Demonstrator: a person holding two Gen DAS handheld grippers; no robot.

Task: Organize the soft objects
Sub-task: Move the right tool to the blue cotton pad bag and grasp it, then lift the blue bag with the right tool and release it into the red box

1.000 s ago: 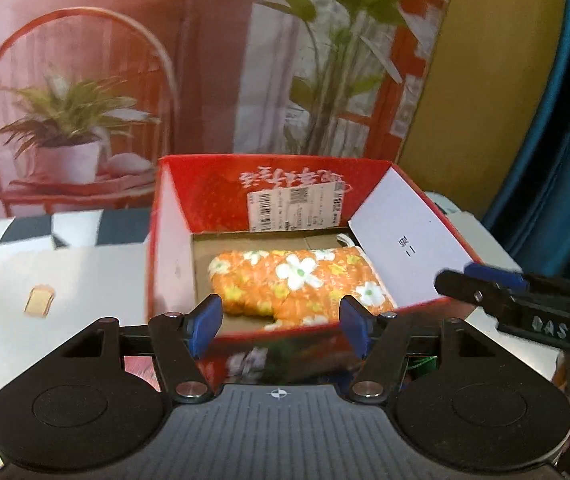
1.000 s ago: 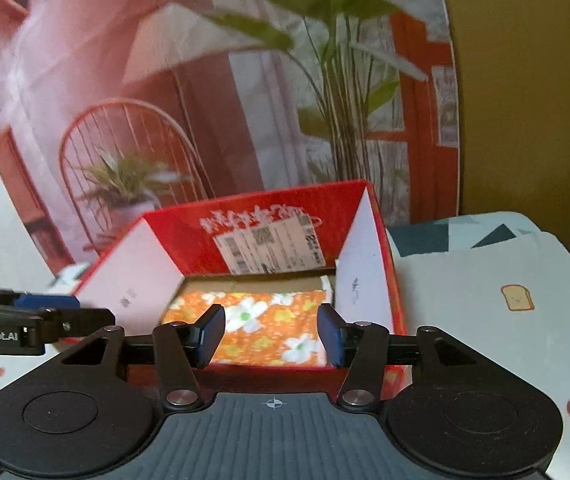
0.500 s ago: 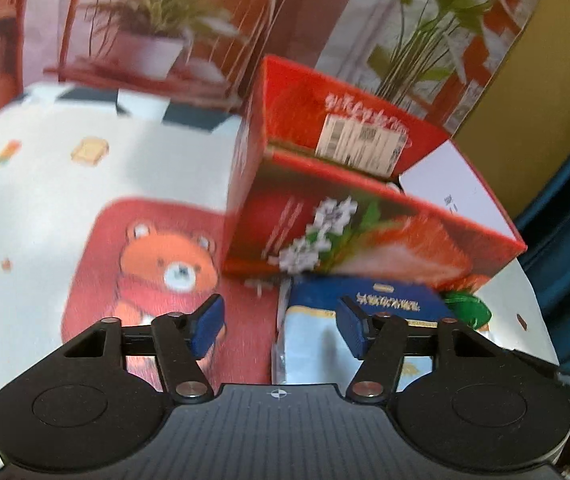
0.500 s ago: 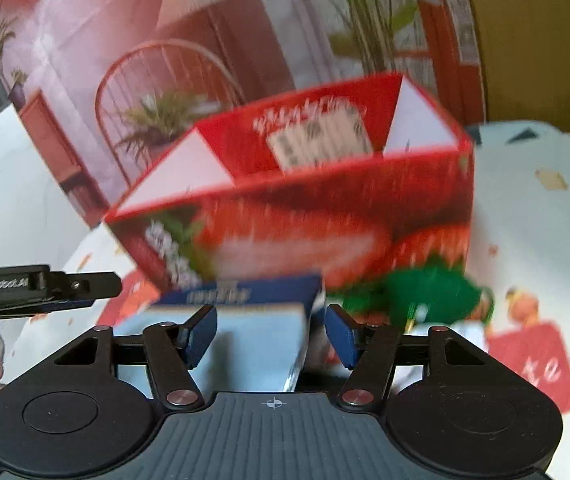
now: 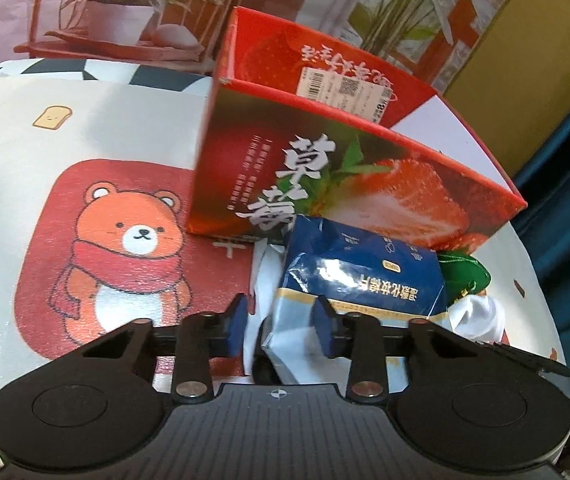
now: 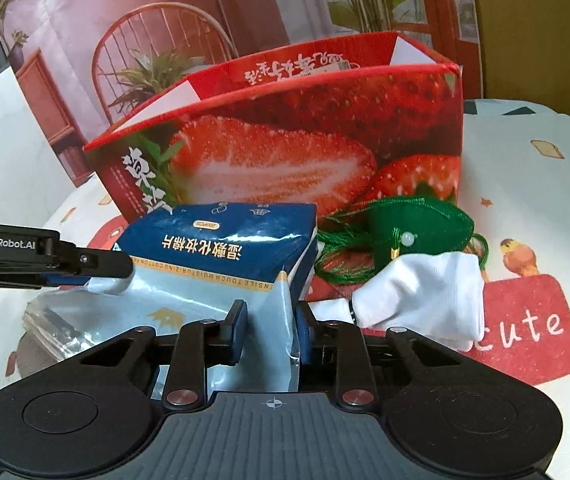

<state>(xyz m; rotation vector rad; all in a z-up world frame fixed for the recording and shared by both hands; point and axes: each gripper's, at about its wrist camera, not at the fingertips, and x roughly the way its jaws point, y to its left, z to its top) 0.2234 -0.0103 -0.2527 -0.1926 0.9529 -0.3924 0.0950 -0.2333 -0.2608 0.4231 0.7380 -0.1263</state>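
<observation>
My right claw (image 6: pixel 269 328) has just been closing and now pinches the near right edge of the blue cotton-pad pack (image 6: pixel 221 256), the foil flattened between its pads. My left claw (image 5: pixel 279 326) has been closing too — the pack's (image 5: pixel 349 280) left corner sits between its pads, the right pad against the wrapper, though I cannot tell whether the left pad bears on it yet. The pack lies on the desk (image 5: pixel 85 120) directly ahead of both claws, just in front of the strawberry box (image 5: pixel 357 184), its long axis running across my view from one claw to the other. So the two grips sit at opposite ends, and I judge the lift has to go up and forward over the box's near wall. The green pouch (image 6: pixel 417 224) and white folded cloth (image 6: pixel 425 292) wait just right of the pack, nearer my right hand.
</observation>
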